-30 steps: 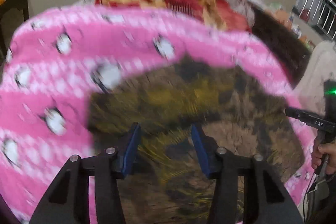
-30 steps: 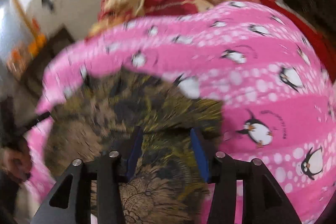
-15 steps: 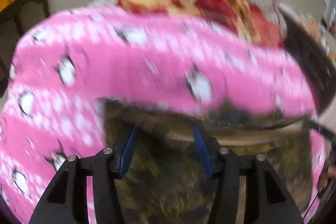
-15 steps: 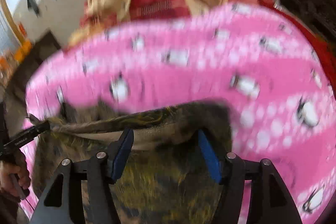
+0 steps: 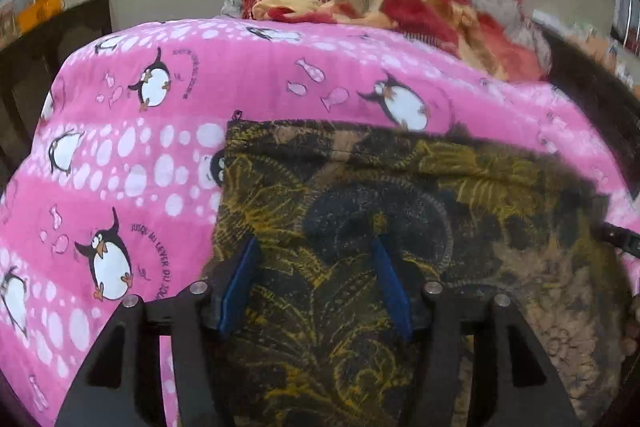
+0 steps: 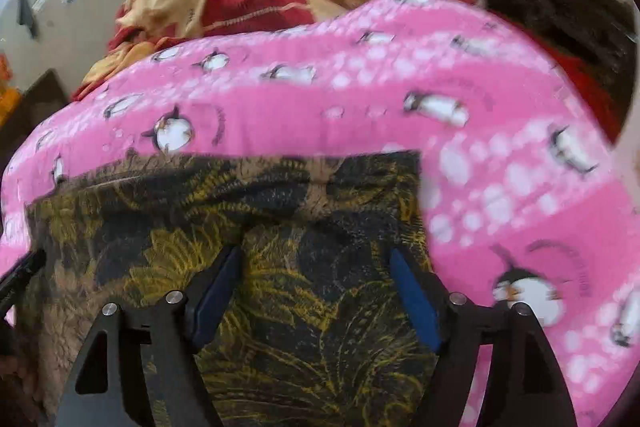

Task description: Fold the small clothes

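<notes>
Left wrist view: one dark patterned cloth (image 5: 360, 195) under two hand-held grippers, left hand-held gripper (image 5: 316, 247) and right hand-held gripper (image 6: 316, 259), both just opening, empty.

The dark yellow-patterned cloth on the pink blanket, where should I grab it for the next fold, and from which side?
Judging by its pose, take the dark cloth at its far corners, left one, coming down from above. It lies flat on the penguin blanket with a straight far edge, so pinching corners should keep it square.
</notes>
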`<state>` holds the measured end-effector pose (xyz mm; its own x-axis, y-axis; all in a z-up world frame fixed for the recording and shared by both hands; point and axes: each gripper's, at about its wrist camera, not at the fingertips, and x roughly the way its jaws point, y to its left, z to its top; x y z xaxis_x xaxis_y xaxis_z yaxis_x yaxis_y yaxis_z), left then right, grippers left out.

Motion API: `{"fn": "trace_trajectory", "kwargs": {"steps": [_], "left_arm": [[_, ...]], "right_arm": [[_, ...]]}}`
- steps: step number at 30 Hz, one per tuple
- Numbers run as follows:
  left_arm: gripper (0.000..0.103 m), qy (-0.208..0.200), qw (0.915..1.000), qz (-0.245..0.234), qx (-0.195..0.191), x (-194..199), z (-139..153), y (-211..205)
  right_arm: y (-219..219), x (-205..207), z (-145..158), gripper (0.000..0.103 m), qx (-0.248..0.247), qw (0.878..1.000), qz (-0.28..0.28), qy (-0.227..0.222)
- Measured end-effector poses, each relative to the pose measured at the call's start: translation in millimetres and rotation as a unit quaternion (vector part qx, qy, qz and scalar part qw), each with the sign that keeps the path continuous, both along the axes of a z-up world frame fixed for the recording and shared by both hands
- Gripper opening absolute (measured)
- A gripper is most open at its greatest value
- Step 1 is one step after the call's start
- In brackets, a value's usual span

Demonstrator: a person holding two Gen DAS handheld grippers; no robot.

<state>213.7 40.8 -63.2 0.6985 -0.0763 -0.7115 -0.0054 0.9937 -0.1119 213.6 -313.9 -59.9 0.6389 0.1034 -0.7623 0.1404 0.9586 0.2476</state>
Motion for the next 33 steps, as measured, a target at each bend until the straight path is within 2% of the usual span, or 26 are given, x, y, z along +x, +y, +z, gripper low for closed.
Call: {"fn": "trace_trajectory", "kwargs": {"steps": [2, 4, 5, 7, 9, 11, 13, 14, 17, 19, 20, 21, 22, 24, 26, 30, 33], "left_arm": [[0.058, 0.019, 0.9994, 0.009, -0.027, 8, -4, 11], [0.058, 0.020, 0.9991, 0.008, -0.037, 9, -3, 17], [0.058, 0.025, 0.9990, 0.002, -0.036, 10, -3, 17], [0.058, 0.033, 0.9993, -0.020, -0.005, 7, 1, 13], [0.058, 0.024, 0.9990, -0.027, 0.026, -13, 15, 10], [0.058, 0.018, 0.9983, -0.055, 0.010, -41, 29, 4], [0.061, 0.022, 0.9967, -0.078, -0.008, -75, 38, -9], [0.065, 0.030, 0.9951, -0.094, -0.012, -91, 37, -19], [0.065, 0.067, 0.9892, -0.130, -0.008, -125, 23, -53], [0.068, 0.101, 0.9856, -0.134, 0.018, -137, 4, -71], [0.073, 0.101, 0.9857, -0.131, 0.034, -142, -3, -75], [0.077, 0.087, 0.9861, -0.132, 0.052, -150, -7, -80], [0.079, 0.082, 0.9859, -0.133, 0.061, -153, -9, -83], [0.084, 0.073, 0.9859, -0.134, 0.068, -158, -11, -84], [0.088, 0.069, 0.9878, -0.130, 0.051, -158, -12, -77], [0.088, 0.058, 0.9925, -0.107, 0.011, -169, -3, -61], [0.088, 0.052, 0.9938, -0.076, -0.062, -195, 8, -28]], "right_arm": [[-8, 2, -2, 0.081, 0.023, 1.000, 0.003, 0.001], [-11, -2, 1, 0.081, 0.029, 1.000, 0.008, -0.003], [-11, -3, 2, 0.081, 0.029, 0.999, 0.014, -0.003], [-8, -14, 14, 0.081, 0.000, 1.000, 0.026, 0.002], [-3, -36, 30, 0.081, -0.010, 0.999, 0.050, -0.009], [12, -68, 48, 0.081, -0.019, 0.995, 0.094, -0.024], [34, -104, 58, 0.086, -0.029, 0.989, 0.145, -0.027], [48, -122, 57, 0.088, -0.034, 0.984, 0.172, -0.021], [72, -153, 44, 0.088, -0.081, 0.980, 0.181, -0.013], [75, -158, 17, 0.090, -0.082, 0.982, 0.168, 0.032], [75, -157, 5, 0.092, -0.079, 0.982, 0.165, 0.050], [77, -164, 1, 0.093, -0.096, 0.980, 0.170, 0.027], [85, -170, -2, 0.101, -0.123, 0.975, 0.183, 0.015], [97, -173, -5, 0.102, -0.164, 0.969, 0.184, 0.015], [97, -170, -5, 0.103, -0.167, 0.969, 0.180, 0.020], [89, -172, -4, 0.103, -0.144, 0.972, 0.185, 0.009], [90, -178, -6, 0.103, -0.150, 0.972, 0.178, -0.001]]}}
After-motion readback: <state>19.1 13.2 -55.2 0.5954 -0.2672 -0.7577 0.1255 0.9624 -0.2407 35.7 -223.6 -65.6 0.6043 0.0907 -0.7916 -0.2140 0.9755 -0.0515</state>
